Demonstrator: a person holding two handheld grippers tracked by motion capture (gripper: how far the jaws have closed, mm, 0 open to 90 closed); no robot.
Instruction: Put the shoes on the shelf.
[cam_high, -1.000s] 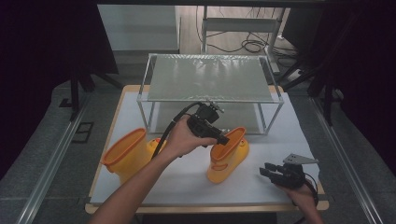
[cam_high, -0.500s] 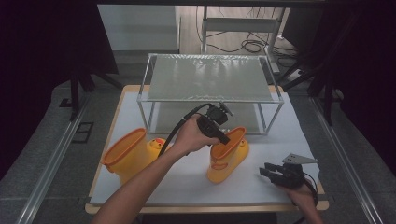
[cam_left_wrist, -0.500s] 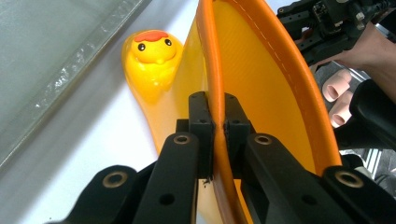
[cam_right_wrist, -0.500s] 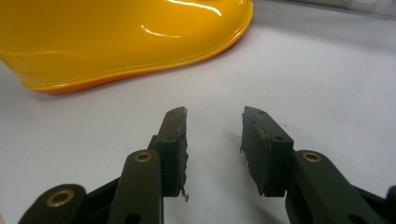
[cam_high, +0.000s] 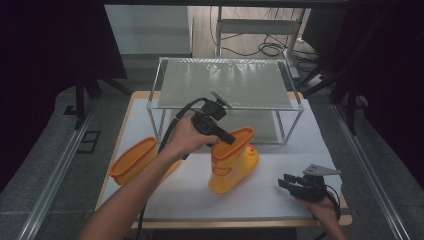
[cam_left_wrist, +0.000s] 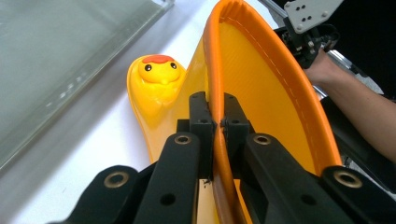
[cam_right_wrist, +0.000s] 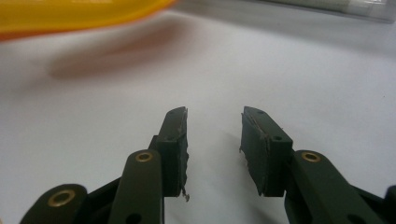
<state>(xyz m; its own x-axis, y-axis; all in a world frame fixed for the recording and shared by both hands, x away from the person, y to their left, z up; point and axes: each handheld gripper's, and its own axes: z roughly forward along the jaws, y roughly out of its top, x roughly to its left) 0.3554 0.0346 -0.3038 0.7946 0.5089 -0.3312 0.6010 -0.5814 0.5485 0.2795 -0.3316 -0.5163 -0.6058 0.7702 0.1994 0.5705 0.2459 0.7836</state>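
A yellow rubber boot (cam_high: 232, 167) with a duck face on its toe (cam_left_wrist: 159, 74) stands on the white table (cam_high: 280, 150), a little tilted. My left gripper (cam_high: 231, 141) reaches down from the left and is shut on the boot's orange top rim (cam_left_wrist: 212, 70), with one pad inside the shaft and one outside. A second yellow boot (cam_high: 132, 160) lies on its side at the table's left edge. At the front right corner my right gripper (cam_high: 284, 185) rests low over the table, open, with only bare white surface between its pads (cam_right_wrist: 175, 140).
A metal-framed rack with a mesh top shelf (cam_high: 225, 82) stands on the far half of the table, just behind the held boot. In the left gripper view, the person's right hand and its gripper (cam_left_wrist: 308, 28) show beyond the boot. Dark floor surrounds the table.
My left gripper has shut on the boot's rim and risen a little, and the boot now stands more upright. The right gripper has stayed where it was.
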